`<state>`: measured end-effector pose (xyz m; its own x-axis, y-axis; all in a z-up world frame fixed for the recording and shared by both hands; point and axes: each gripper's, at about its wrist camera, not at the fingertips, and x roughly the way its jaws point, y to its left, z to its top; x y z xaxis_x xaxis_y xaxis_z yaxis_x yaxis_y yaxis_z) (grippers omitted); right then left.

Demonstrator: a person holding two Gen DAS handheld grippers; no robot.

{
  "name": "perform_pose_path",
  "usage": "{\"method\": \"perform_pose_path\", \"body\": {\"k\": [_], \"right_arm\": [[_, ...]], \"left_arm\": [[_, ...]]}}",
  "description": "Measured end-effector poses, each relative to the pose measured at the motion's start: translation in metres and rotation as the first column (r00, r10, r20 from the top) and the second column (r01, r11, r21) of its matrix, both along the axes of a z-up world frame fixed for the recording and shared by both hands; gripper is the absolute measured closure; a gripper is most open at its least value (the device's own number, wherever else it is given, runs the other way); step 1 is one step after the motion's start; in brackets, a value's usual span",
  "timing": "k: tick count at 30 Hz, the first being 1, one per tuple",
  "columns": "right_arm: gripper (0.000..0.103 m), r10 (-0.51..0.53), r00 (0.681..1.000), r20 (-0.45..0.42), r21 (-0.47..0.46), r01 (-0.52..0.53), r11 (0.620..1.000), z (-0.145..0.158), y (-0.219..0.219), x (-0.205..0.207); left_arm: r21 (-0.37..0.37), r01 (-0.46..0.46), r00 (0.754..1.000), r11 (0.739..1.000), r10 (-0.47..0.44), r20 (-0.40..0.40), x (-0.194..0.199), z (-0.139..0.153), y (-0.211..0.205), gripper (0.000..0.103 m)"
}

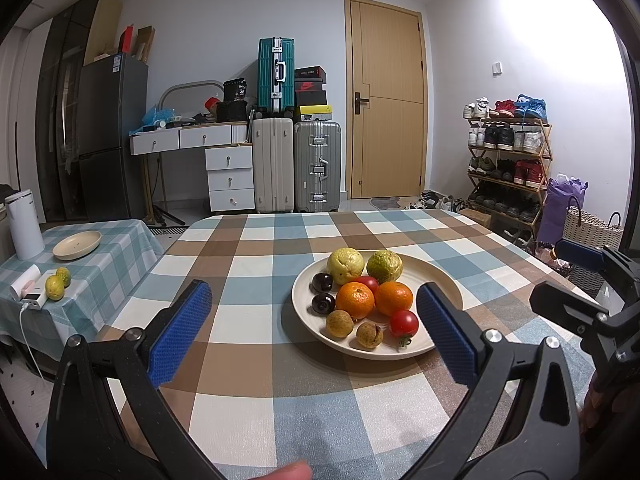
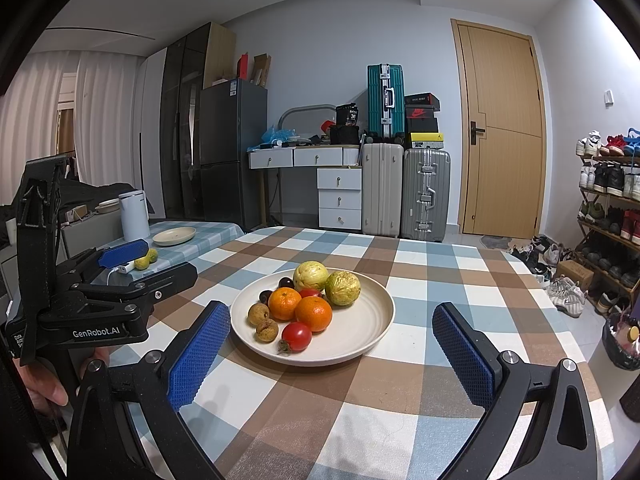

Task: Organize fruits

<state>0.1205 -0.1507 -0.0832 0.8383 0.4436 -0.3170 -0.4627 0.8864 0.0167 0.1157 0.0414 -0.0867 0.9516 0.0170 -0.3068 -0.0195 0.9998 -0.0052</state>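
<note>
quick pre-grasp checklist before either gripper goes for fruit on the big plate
1. Left gripper open, nothing held: ok.
2. Right gripper open, nothing held: ok.
3. Fruit in the big plate unobstructed from above: ok.
4. Front tomato apart from the plate rim, room for fingers: ok.
5. Small plate on the side table holds nothing, free as a target: ok.
6. Which fruit goes where: cannot tell.

Table point(image 2: 360, 420): brown, blue, white checks. Plate point(image 2: 360, 332): cream. Oranges point(image 2: 314, 313): orange. Tomato point(image 2: 296, 336): red. Gripper pads point(image 2: 199, 354): blue.
</note>
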Motion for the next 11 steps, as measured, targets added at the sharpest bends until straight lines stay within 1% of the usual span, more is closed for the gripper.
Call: {"method": "perform_pose_path", "body": {"k": [11], "right_arm": [[0.0,0.0,1.0,0.0,0.0,0.0,1.0,-0.0001,0.0,0.0001]], "left_arm": [[0.0,0.005,1.0,1.0,-0.005,0.002,0.0013,-0.0017,-0.0022,0.001]]}}
